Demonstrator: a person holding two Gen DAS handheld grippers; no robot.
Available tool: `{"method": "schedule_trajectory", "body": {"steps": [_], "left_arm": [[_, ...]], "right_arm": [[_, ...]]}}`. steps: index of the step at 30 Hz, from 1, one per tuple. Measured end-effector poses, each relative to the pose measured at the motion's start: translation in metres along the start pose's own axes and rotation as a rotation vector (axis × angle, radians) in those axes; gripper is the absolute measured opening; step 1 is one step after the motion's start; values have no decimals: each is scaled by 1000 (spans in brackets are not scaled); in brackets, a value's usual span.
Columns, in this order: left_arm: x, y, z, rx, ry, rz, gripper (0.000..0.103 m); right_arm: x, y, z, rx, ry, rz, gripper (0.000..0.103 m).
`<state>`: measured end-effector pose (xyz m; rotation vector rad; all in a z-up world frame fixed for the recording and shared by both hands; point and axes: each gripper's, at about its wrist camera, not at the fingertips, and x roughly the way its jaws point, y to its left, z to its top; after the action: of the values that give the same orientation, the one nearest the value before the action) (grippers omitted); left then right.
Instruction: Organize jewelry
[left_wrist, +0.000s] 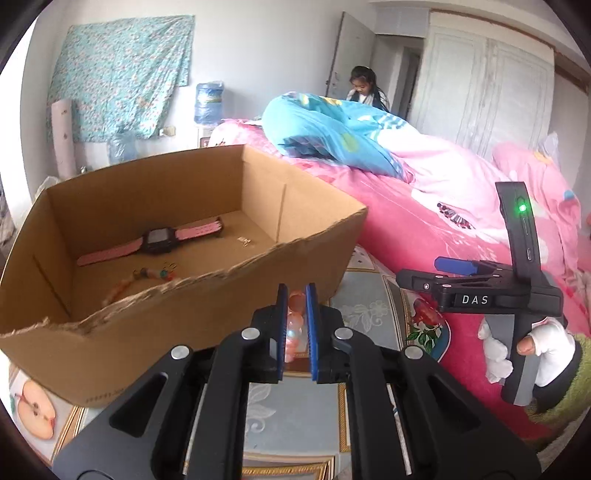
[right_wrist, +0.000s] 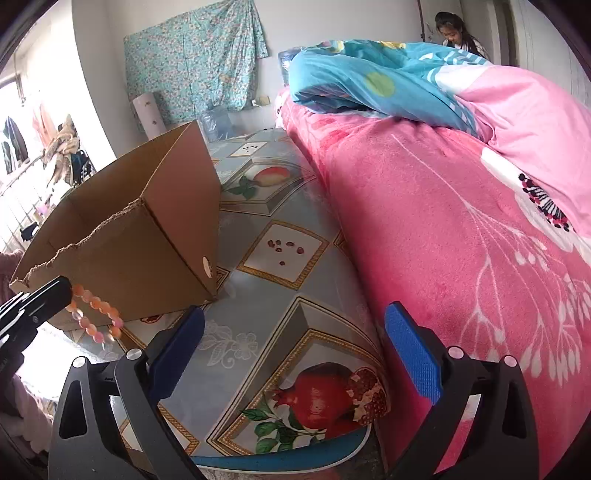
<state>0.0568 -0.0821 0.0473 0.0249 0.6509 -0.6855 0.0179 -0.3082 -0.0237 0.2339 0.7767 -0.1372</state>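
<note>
Pinching an orange-and-pink beaded bracelet (left_wrist: 294, 325) in your left gripper (left_wrist: 295, 295), just near the torn brown cardboard box (left_wrist: 207, 295) holding a pink-strapped watch (left_wrist: 159, 240), your right gripper (right_wrist: 295, 332) spread wide, empty, over the fruit-patterned tabletop (right_wrist: 258, 332).

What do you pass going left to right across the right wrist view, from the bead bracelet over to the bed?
Left gripper holding the bead bracelet → cardboard box → patterned table with small red seeds → pink blanket.
</note>
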Motion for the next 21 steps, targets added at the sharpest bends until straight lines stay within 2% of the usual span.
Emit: {"method": "schedule_trajectory", "body": {"steps": [7, 12, 15, 18, 20, 21], "left_arm": [[-19, 69, -35, -229, 68, 73, 9], [-14, 80, -49, -257, 77, 91, 10], [-9, 83, -54, -258, 89, 103, 25], [-7, 77, -54, -237, 76, 113, 33], [-3, 73, -53, -209, 95, 163, 53], [1, 71, -54, -199, 120, 194, 55]], "right_arm": [[17, 35, -3, -102, 45, 15, 95], [26, 55, -7, -172, 62, 5, 95], [30, 63, -12, -200, 77, 13, 95], [34, 69, -19, -229, 99, 13, 95], [38, 71, -24, -245, 115, 9, 95], [40, 71, -26, -255, 116, 1, 95]]}}
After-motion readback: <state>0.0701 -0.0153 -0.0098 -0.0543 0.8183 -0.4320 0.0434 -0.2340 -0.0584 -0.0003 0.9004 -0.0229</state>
